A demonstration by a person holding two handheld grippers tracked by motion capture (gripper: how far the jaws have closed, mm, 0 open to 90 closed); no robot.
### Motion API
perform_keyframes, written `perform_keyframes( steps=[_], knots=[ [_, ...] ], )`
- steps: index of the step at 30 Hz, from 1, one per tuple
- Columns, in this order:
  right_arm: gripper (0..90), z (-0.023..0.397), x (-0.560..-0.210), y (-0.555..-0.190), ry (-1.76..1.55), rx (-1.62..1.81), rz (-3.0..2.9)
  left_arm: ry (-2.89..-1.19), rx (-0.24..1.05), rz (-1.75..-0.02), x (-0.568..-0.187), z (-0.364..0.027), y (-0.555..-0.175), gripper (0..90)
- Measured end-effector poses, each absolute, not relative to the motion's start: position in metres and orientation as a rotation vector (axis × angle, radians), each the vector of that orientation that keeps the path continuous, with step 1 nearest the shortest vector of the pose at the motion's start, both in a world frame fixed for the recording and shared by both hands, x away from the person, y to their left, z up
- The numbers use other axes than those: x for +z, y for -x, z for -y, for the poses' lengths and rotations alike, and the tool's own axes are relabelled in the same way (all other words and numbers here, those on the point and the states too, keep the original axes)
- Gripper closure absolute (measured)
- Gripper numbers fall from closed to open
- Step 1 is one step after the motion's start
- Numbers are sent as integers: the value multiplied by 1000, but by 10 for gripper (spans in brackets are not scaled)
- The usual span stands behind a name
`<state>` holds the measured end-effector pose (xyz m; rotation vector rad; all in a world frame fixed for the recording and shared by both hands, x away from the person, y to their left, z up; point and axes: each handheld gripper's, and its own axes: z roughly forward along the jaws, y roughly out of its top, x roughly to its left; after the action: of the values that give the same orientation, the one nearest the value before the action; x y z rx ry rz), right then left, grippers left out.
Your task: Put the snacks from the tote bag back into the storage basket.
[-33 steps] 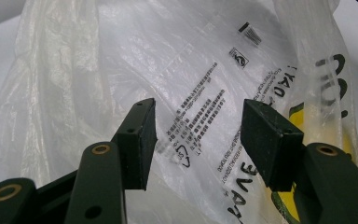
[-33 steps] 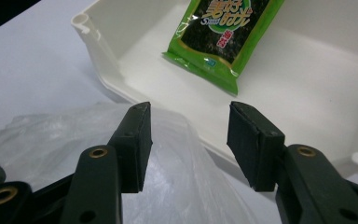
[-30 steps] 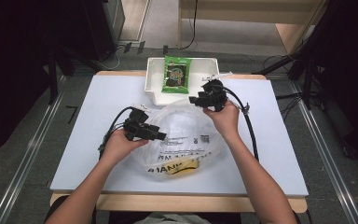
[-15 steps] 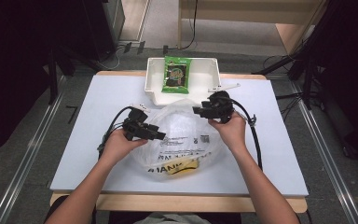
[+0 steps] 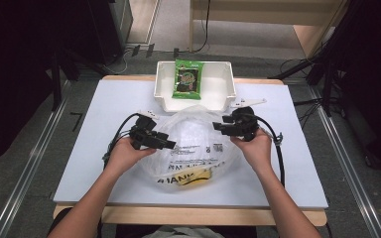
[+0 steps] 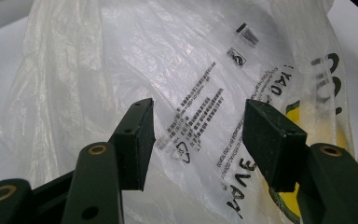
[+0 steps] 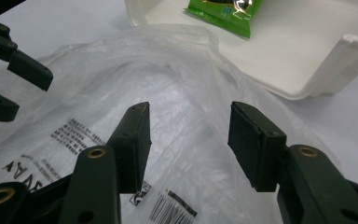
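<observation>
A crumpled clear plastic bag (image 5: 193, 144) with black print and a yellow patch lies on the white table (image 5: 104, 109) in front of the person. My left gripper (image 5: 171, 145) rests at the bag's left side, jaws open over the printed film (image 6: 198, 135). My right gripper (image 5: 217, 126) is at the bag's upper right and points left. It hangs open above the bag (image 7: 189, 140), with nothing between its pads. In the right gripper view, the left gripper (image 7: 25, 91) also stands open across the bag. A green snack packet (image 5: 187, 79) lies in the white tray (image 5: 161, 94) just behind the bag.
The tray's near corner (image 7: 326, 70) is close to the right gripper. A small white strip (image 5: 248, 103) lies on the table right of the tray. Black cables (image 5: 279, 158) loop beside each hand. Dark floor and metal rails flank the table.
The right hand has drawn back from the tray's edge toward the person and now sits at the bag's right side. The left hand and the bag have stayed put.
</observation>
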<state>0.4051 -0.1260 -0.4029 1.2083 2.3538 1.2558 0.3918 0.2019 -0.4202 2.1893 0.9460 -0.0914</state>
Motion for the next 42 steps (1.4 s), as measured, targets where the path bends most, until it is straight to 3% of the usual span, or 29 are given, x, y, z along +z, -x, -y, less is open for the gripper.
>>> perform_keyframes(
  steps=[18, 42],
  knots=[
    [476, 145, -422, -380, -1229, 1257, -2341, -2186, -83, -926, -418, -205, -391, 430],
    [457, 148, -427, -380, -1230, 1257, -2364, -2187, -114, -922, -419, -207, -392, 396]
  ],
)
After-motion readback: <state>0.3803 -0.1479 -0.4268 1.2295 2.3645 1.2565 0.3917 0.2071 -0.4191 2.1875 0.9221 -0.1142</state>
